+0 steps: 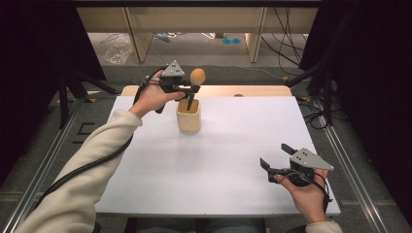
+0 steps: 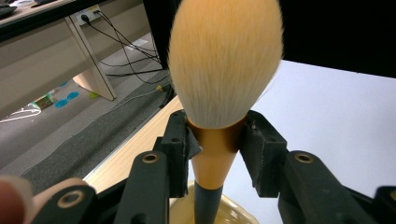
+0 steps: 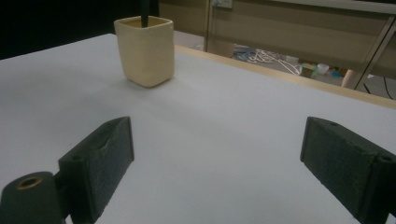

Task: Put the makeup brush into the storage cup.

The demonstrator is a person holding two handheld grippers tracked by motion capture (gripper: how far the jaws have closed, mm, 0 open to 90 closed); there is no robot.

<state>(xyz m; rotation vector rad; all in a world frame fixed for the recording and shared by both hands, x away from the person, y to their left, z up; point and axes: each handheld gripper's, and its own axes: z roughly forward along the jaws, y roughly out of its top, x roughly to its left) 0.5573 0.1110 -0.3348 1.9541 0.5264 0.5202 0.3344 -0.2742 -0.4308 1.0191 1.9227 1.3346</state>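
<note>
A makeup brush [image 1: 197, 77] with a fluffy tan head [image 2: 225, 60], copper ferrule and dark handle stands upright, its handle down inside a cream square cup [image 1: 188, 115]. My left gripper [image 1: 190, 89] is shut on the brush's ferrule [image 2: 215, 154], right above the cup [image 2: 229, 213]. The right gripper [image 1: 275, 156] hovers open over the table's near right part, with nothing between its pads [image 3: 100, 161]. From there the cup [image 3: 145, 50] shows far ahead on the left, with the dark handle poking out of it.
A white sheet [image 1: 218, 160] covers the table; a wooden strip [image 1: 243, 90] runs along its far edge. Beyond lie grey floor, cables and desk legs. Black cables trail from both grippers.
</note>
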